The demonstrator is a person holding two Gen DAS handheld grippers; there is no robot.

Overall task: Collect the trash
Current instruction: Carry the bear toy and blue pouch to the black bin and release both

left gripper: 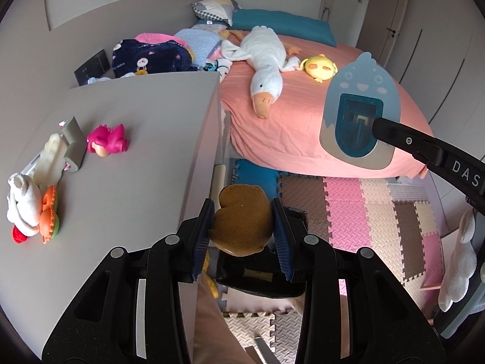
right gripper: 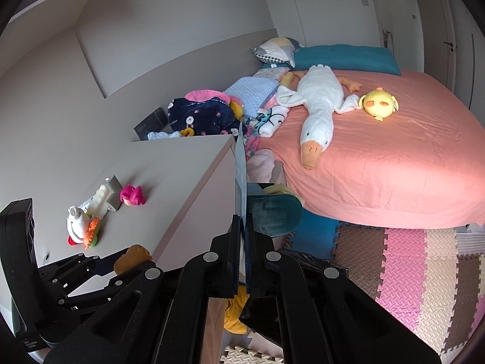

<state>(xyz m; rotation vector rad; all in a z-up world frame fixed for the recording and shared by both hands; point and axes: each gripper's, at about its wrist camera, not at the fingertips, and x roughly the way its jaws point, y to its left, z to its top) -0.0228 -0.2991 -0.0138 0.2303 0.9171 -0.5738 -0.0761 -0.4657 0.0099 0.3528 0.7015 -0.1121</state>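
My left gripper point(left gripper: 242, 227) is shut on a brown crumpled piece of trash point(left gripper: 242, 221), held above a black bin point(left gripper: 260, 282) on the floor beside the grey cabinet point(left gripper: 127, 139). In the right wrist view the left gripper point(right gripper: 121, 261) shows at lower left with the brown trash point(right gripper: 133, 257). My right gripper point(right gripper: 241, 242) is shut on the edge of a blue bird-shaped lid point(right gripper: 241, 176), held upright and seen edge-on. In the left wrist view the lid point(left gripper: 360, 112) faces the camera, clamped by the right gripper's fingers point(left gripper: 394, 133).
On the cabinet lie a pink toy point(left gripper: 107, 139), a grey block point(left gripper: 74, 142), a white cloth point(left gripper: 22, 200) and an orange toy point(left gripper: 50, 215). A pink bed point(right gripper: 394, 151) carries a goose plush point(right gripper: 318, 106) and a yellow plush point(right gripper: 379, 103). Foam mats point(left gripper: 363, 212) cover the floor.
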